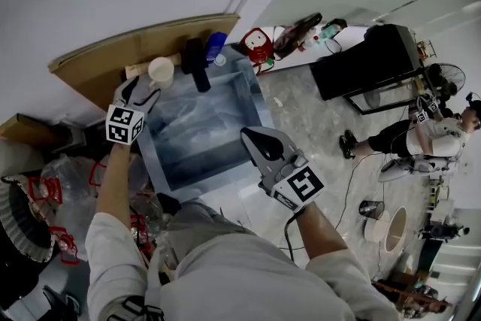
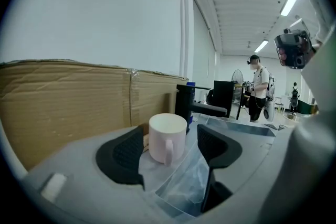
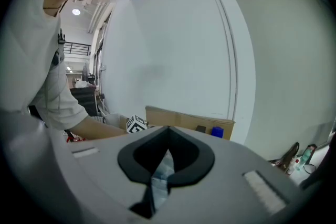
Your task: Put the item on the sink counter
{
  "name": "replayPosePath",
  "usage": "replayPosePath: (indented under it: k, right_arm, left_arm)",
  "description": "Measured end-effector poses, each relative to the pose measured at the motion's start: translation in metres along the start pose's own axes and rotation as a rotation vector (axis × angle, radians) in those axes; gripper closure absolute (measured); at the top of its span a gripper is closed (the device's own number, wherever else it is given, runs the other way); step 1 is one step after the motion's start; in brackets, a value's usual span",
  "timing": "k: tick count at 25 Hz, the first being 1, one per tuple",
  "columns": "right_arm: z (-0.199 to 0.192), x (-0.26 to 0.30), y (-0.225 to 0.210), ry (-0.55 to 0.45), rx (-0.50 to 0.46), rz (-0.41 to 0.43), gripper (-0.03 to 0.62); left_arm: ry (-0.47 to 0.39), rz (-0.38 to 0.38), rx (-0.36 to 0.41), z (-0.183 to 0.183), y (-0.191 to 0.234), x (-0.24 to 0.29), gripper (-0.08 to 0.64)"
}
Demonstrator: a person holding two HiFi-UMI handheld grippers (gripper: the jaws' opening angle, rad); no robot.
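A white mug (image 1: 161, 70) stands upright on the sink counter, in front of a cardboard sheet (image 1: 143, 45). My left gripper (image 1: 143, 90) is open around it. In the left gripper view the mug (image 2: 167, 138) sits between the two black pads (image 2: 122, 153) with a gap on each side, its handle facing me. My right gripper (image 1: 249, 135) hovers over the front right of the sink (image 1: 259, 98). It is shut, its tips meeting with nothing between them (image 3: 168, 128).
A black faucet (image 1: 197, 64) and a blue bottle (image 1: 216, 45) stand just right of the mug. A red item (image 1: 258, 46) lies past the sink's far corner. Clear plastic film (image 2: 184, 181) covers the counter edge. A black table (image 1: 372, 60) and another person (image 1: 421, 135) are at right.
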State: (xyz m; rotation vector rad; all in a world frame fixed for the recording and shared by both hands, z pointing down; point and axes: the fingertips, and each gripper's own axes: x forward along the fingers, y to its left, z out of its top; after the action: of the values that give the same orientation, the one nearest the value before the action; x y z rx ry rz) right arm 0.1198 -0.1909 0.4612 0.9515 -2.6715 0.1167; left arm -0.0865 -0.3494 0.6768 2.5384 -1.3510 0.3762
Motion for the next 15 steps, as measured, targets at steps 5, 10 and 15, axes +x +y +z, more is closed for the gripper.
replayPosePath:
  k: [5,10,15]
  right_arm:
    - [0.012,0.004,0.005,-0.031,-0.004,0.011,0.588]
    - [0.025,0.007,0.010,-0.061,-0.009,0.024,0.588]
    - [0.041,0.008,0.015,-0.093,-0.015,0.040,0.588]
  left_arm:
    - [-0.022,-0.026,0.022,0.026,-0.008,-0.017,0.244]
    - [-0.054,-0.051,0.048,0.057,-0.023,-0.032,0.261]
    - [-0.081,-0.079,0.072,0.089,-0.041,-0.050,0.277]
